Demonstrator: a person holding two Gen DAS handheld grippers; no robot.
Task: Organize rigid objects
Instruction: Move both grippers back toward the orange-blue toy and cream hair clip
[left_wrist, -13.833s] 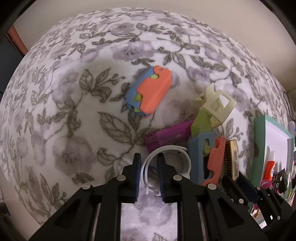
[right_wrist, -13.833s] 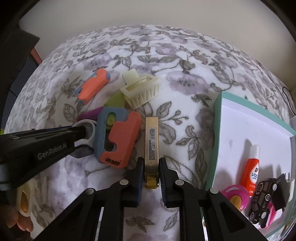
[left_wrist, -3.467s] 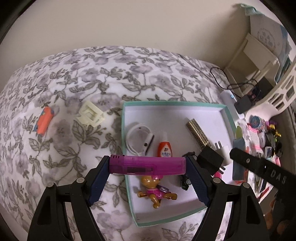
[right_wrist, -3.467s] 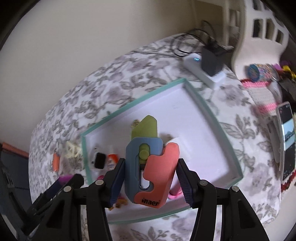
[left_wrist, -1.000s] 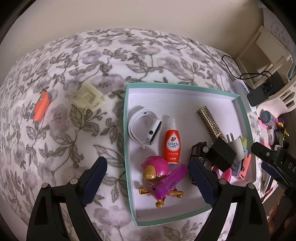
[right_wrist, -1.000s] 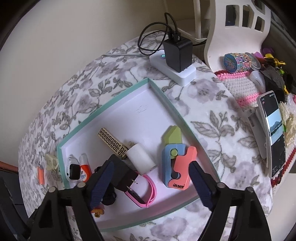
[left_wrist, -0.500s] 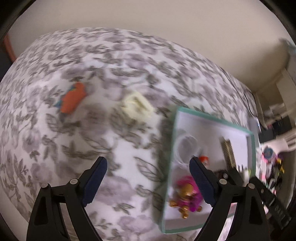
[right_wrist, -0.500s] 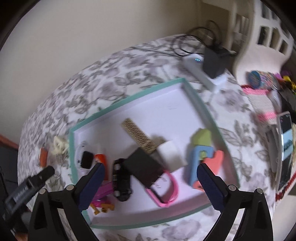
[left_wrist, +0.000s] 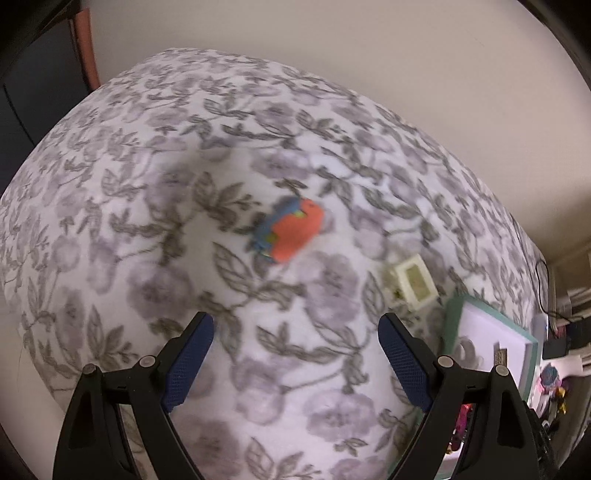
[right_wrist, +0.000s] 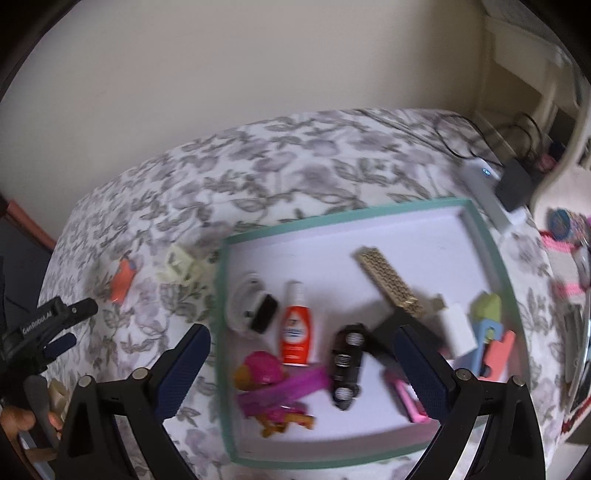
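Note:
An orange and blue toy (left_wrist: 290, 233) lies on the floral cloth, ahead of my left gripper (left_wrist: 295, 363), whose jaws stand open and empty. A cream hair clip (left_wrist: 413, 286) rests to the toy's right, near the teal-rimmed tray (left_wrist: 452, 321). In the right wrist view my right gripper (right_wrist: 301, 369) hangs open and empty over the tray (right_wrist: 406, 208). Inside lie a white watch (right_wrist: 251, 304), a red glue bottle (right_wrist: 297, 330), a black toy car (right_wrist: 347, 365), a purple lighter (right_wrist: 291, 387), a gold lighter (right_wrist: 389, 282) and an orange-blue toy (right_wrist: 491, 343). The same clip (right_wrist: 179, 269) and loose toy (right_wrist: 123, 282) lie left of the tray.
A white power strip with a black charger (right_wrist: 515, 184) and cables sits behind the tray. White furniture and small trinkets (right_wrist: 563, 223) crowd the right side. A wall runs along the back. The left gripper's body (right_wrist: 40, 325) shows at the left edge of the right wrist view.
The left gripper swung left, away from the tray, so the orange toy and clip now lie ahead of it. The right view shifted left over the tray, and its jaws widened slightly.

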